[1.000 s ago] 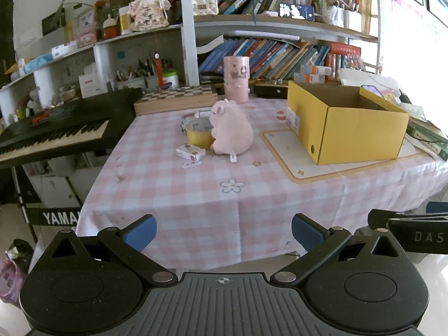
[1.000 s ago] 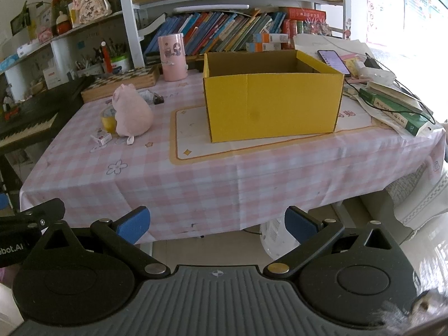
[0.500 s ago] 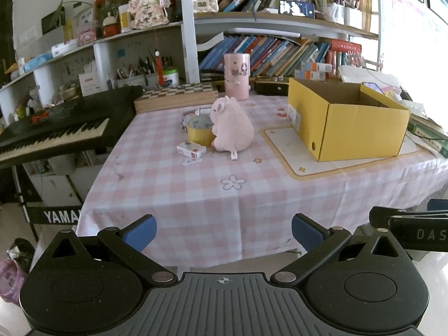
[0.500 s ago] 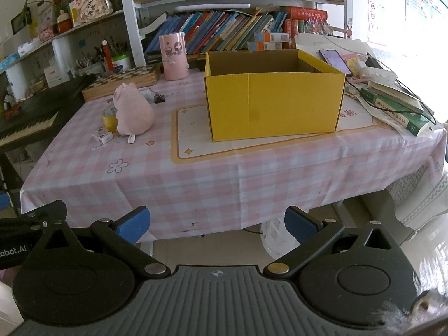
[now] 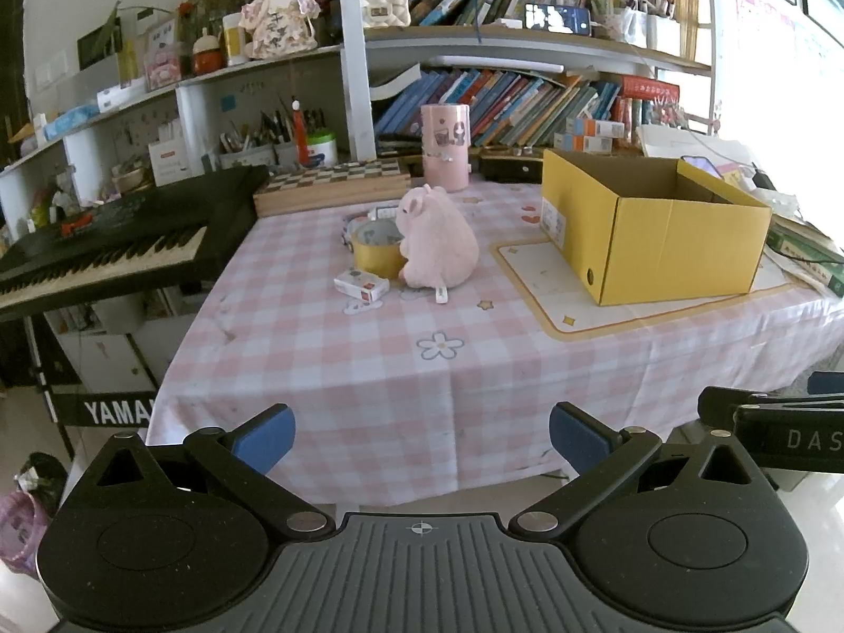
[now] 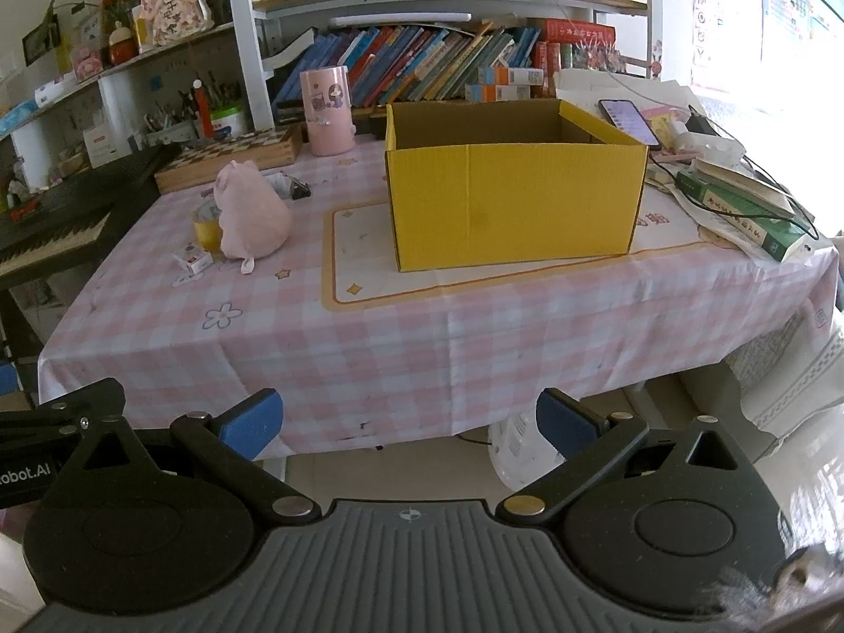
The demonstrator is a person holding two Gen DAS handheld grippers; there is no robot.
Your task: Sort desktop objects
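Observation:
A pink plush pig [image 5: 438, 242] sits on the pink checked tablecloth [image 5: 369, 348], beside a yellow tape roll [image 5: 377, 255] and a small white box [image 5: 362, 285]. An open yellow cardboard box [image 5: 659, 232] stands to the right on a mat. The right wrist view shows the pig [image 6: 253, 213], the tape roll [image 6: 205, 232], the small box [image 6: 193, 259] and the yellow box [image 6: 517, 200]. My left gripper [image 5: 422, 435] is open and empty, in front of the table edge. My right gripper [image 6: 409, 422] is open and empty, also short of the table.
A pink cylinder holder [image 5: 446, 146] and a wooden chessboard box [image 5: 332, 187] stand at the table's back. A black keyboard [image 5: 105, 248] is at the left. Books and a phone [image 6: 627, 118] lie at the right edge. Bookshelves fill the back wall.
Both grippers have moved slightly toward the table, so the objects look a little larger. Jaws stayed open. Nothing on the table moved.

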